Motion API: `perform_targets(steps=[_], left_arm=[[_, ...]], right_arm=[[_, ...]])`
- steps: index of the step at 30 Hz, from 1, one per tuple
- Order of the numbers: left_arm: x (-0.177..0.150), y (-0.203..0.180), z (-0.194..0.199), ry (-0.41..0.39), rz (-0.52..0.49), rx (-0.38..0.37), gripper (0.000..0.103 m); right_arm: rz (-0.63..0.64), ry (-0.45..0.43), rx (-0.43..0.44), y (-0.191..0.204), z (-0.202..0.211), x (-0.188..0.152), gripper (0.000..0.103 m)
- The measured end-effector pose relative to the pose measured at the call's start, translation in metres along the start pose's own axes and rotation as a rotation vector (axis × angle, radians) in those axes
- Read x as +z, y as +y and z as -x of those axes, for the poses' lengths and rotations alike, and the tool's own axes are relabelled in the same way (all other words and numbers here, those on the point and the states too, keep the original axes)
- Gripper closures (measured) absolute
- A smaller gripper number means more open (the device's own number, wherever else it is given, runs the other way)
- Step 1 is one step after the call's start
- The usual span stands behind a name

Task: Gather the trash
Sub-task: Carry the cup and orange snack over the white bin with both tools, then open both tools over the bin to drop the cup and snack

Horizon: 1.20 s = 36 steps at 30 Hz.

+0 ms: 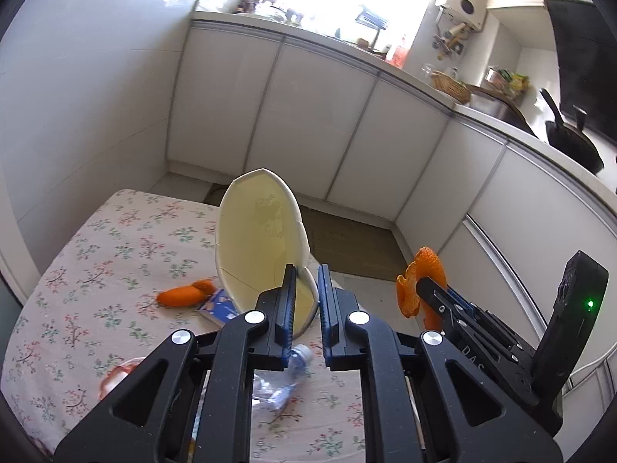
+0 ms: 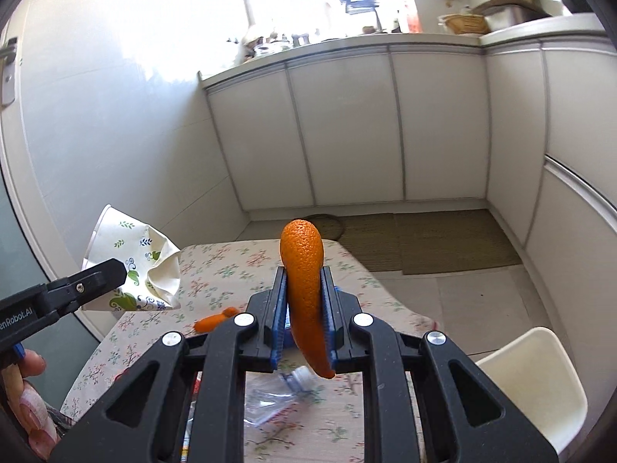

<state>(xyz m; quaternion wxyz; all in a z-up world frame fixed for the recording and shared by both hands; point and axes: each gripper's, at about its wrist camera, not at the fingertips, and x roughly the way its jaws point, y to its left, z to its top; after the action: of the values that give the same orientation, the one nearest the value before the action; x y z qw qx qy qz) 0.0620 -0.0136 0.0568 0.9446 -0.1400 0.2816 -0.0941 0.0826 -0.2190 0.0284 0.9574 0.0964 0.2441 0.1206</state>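
My left gripper [image 1: 307, 274] is shut on the wall of a crushed paper cup [image 1: 262, 239], held up above the floral-clothed table [image 1: 96, 254]. In the right wrist view the cup [image 2: 135, 266] shows its leaf print at the left gripper's [image 2: 110, 276] tip. My right gripper [image 2: 304, 272] is shut on a long curl of orange peel [image 2: 304, 262], also lifted. From the left wrist view that peel [image 1: 422, 277] hangs at the right gripper [image 1: 428, 287]. On the table lie another orange peel [image 1: 185, 294], a blue-and-white packet [image 1: 219, 305] and a crushed clear plastic bottle [image 1: 287, 376].
White kitchen cabinets [image 2: 347, 127] line the far wall and the right side, with a woven mat [image 2: 432, 239] on the floor before them. A white chair [image 2: 532, 382] stands at the table's right. A person's hand [image 2: 27, 382] shows at lower left. A black pan [image 1: 574, 142] sits on the counter.
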Motion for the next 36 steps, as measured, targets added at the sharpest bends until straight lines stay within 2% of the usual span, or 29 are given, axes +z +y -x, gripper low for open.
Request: perform_targets(steps=[5,8,13,17,19,20,21,22,27,31,36], left_arm=[[-0.003,-0.037,-0.017,0.026,-0.051,-0.043,0.092],[-0.009,-0.056,-0.025,0.047,-0.08,-0.065,0.092],[-0.02,-0.093,-0.042,0.086,-0.134,-0.112,0.092],[-0.03,-0.121,-0.057,0.129,-0.159,-0.167,0.092],[-0.035,-0.135,-0.064,0.153,-0.172,-0.197,0.092],[-0.038,-0.142,-0.067,0.162,-0.182,-0.208,0.092],[-0.041,-0.149,-0.069,0.169,-0.193,-0.217,0.092],[-0.045,-0.159,-0.072,0.179,-0.208,-0.228,0.092],[-0.057,-0.191,-0.084,0.218,-0.258,-0.275,0.092],[-0.064,-0.209,-0.091,0.25,-0.277,-0.311,0.091],[-0.073,-0.229,-0.101,0.286,-0.291,-0.345,0.091]], right_arm=[[-0.051,-0.03,-0.078,-0.045,0.018,-0.001,0.086],[-0.065,-0.048,-0.171,-0.069,0.028,-0.005,0.086],[-0.176,-0.014,-0.267,-0.125,0.043,-0.014,0.086],[-0.216,-0.014,-0.337,-0.152,0.059,-0.017,0.082],[-0.246,-0.019,-0.372,-0.168,0.068,-0.019,0.072],[-0.267,-0.028,-0.389,-0.175,0.073,-0.018,0.064],[-0.282,-0.037,-0.403,-0.177,0.078,-0.019,0.051],[-0.302,-0.055,-0.422,-0.182,0.084,-0.019,0.045],[-0.344,-0.116,-0.496,-0.193,0.101,-0.017,0.027],[-0.367,-0.154,-0.598,-0.206,0.112,-0.018,0.021],[-0.395,-0.155,-0.672,-0.222,0.119,-0.019,0.02]])
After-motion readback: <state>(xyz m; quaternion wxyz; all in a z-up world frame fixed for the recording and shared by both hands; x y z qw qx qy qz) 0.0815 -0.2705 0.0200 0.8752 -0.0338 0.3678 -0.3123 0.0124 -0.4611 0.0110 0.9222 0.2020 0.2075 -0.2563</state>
